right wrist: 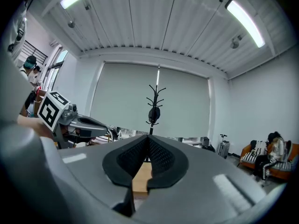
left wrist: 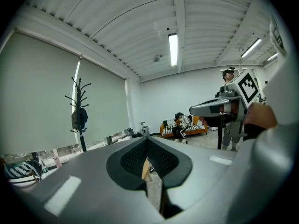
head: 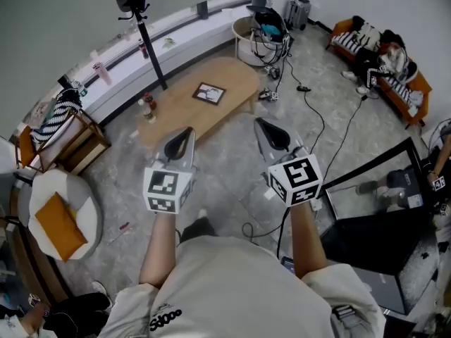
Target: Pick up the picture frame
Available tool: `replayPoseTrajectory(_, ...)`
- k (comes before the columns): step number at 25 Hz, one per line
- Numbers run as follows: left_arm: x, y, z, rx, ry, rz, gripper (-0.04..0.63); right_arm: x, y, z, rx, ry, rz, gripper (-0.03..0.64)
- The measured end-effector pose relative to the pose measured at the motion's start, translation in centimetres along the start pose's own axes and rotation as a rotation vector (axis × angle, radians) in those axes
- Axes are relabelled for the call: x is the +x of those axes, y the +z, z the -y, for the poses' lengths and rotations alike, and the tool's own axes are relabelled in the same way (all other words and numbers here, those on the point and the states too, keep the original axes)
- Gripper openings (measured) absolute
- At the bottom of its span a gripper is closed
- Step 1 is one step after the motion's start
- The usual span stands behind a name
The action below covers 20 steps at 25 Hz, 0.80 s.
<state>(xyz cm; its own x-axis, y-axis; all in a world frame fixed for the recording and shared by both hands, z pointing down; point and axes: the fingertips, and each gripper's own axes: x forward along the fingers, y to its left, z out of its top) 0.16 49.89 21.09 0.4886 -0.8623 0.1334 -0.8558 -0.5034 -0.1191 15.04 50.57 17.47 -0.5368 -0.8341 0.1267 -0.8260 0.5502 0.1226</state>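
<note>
The picture frame (head: 209,94), dark-edged with a pale picture, lies flat on the low wooden table (head: 232,76) ahead of me in the head view. Both grippers hover side by side short of the table, well clear of the frame. My left gripper (head: 180,141) is shut with nothing in it, and so is my right gripper (head: 270,134). In the left gripper view the jaws (left wrist: 148,154) are pressed together, with the right gripper (left wrist: 219,107) off to the right. The right gripper view shows shut jaws (right wrist: 148,152) and a strip of table wood (right wrist: 141,177) between the pads.
Two bottles (head: 148,106) stand at the table's left end. A black coat stand (head: 144,30) rises behind it. A wooden side shelf (head: 70,141) and a white chair with an orange cushion (head: 60,217) are at the left. Cables (head: 310,111) trail over the floor; a black case (head: 373,217) sits right.
</note>
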Motion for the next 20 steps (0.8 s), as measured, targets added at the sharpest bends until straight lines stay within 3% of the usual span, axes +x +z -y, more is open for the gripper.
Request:
replayPoseTrajectory(11, 6.0, -1.2, -3.1, 0.018, -0.020, -0.005, 0.011, 5.7, -1.2, 3.0, 0.006, -0.011, -0.015, 0.004)
replayPoseTrajectory(20, 16.0, -2.3, -10.7, 0.009, -0.030, -0.024, 0.011, 16.7, -1.5, 8.5, 0.006, -0.030, -0.036, 0.004)
